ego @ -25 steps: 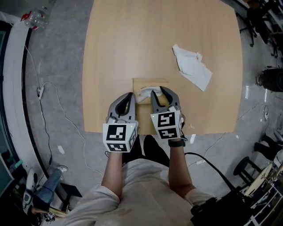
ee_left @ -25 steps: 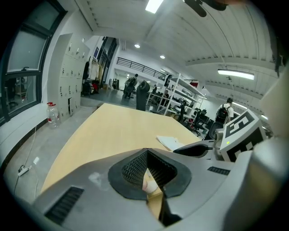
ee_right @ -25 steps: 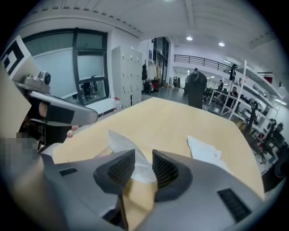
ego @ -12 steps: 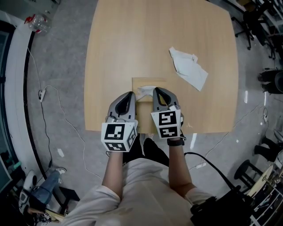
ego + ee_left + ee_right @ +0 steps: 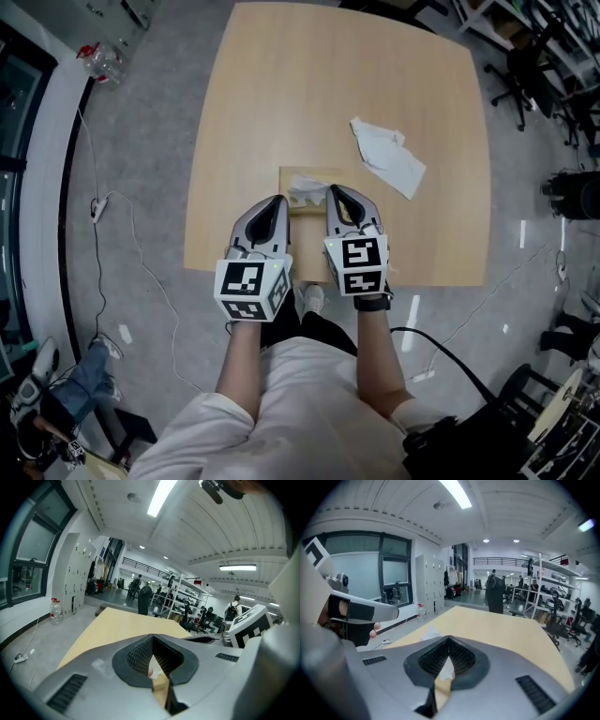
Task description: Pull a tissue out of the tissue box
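A tan tissue box point(image 5: 300, 175) sits near the front edge of the wooden table point(image 5: 281, 94), with a white tissue point(image 5: 305, 195) sticking out of its top. My right gripper point(image 5: 332, 191) is over the box's right side, its jaws together on the right end of that tissue. In the right gripper view the tissue point(image 5: 446, 670) shows white in the gap behind the closed tips point(image 5: 449, 638). My left gripper point(image 5: 278, 200) hovers over the box's left edge, jaws together, nothing seen gripped. The left gripper view shows only a bit of the box point(image 5: 161, 684) below its closed tips point(image 5: 152, 637).
A loose crumpled tissue point(image 5: 386, 157) lies on the table, right of and beyond the box. A plastic bottle point(image 5: 101, 62) and cables lie on the floor at left. Office chairs point(image 5: 530, 56) stand at right. People and shelves show far off in both gripper views.
The right gripper's jaws, open around the tissue a second ago, have shut. Both grippers have risen with the head camera, so table and box look smaller. The left gripper stays shut.
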Tool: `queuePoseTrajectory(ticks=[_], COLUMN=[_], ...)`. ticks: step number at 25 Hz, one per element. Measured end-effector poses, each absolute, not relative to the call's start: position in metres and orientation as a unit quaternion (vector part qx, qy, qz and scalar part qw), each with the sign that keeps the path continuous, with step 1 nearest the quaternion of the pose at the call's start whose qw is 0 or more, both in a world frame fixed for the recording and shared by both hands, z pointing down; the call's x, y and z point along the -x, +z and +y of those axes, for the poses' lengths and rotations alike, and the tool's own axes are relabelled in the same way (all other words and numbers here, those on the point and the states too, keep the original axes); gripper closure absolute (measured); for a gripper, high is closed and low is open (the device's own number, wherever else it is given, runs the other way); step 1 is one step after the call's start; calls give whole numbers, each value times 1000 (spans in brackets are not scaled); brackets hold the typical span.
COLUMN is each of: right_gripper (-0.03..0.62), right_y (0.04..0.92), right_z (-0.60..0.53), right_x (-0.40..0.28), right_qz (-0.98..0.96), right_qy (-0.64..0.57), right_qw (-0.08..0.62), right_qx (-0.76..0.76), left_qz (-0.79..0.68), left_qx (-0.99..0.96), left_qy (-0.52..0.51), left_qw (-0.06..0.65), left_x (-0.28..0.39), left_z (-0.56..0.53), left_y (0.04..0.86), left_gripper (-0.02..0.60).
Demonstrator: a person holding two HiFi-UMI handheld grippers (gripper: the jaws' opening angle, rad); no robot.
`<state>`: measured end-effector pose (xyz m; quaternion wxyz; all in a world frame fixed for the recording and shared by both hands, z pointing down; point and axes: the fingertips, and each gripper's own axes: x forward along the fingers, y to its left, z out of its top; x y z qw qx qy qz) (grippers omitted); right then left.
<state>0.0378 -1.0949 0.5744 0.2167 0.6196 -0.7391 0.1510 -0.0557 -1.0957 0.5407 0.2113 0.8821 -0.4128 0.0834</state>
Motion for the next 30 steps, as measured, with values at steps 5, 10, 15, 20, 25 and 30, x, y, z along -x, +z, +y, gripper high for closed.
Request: queuePoseTrajectory(ticks=[5,10,15,20,25,30], right_gripper=[591,591,591,591,591,591], right_y=[524,465,407,359,344,338], right_z=[-1081,-1059,-1030,-1007,-993,-984], right_x=[-40,-40,-27,-27,-36,-46], right_qz=[-751,-761,-772,-774,-767,-767], right_qy=[122,91,41,-9,-23,-18], right_qw=[164,111,74,49,32,18], right_qx=[-628,-633,-629,-632,-640,-641], left_qz=[-424,-429,-435,-434,-429,-432], left_qx=[-887,-894,-895,-898,-901,-900], left_qy=[54,23,-13,-39,-44,-51], left_qw=[174,130,91,60,42,35], left_x=[56,53,57,51,41,33], left_z=[-1078,-1054,-1030,-1013,-998,-992], left_y=[497,445,395,358,345,337], left_gripper=[583,583,583,583,583,583])
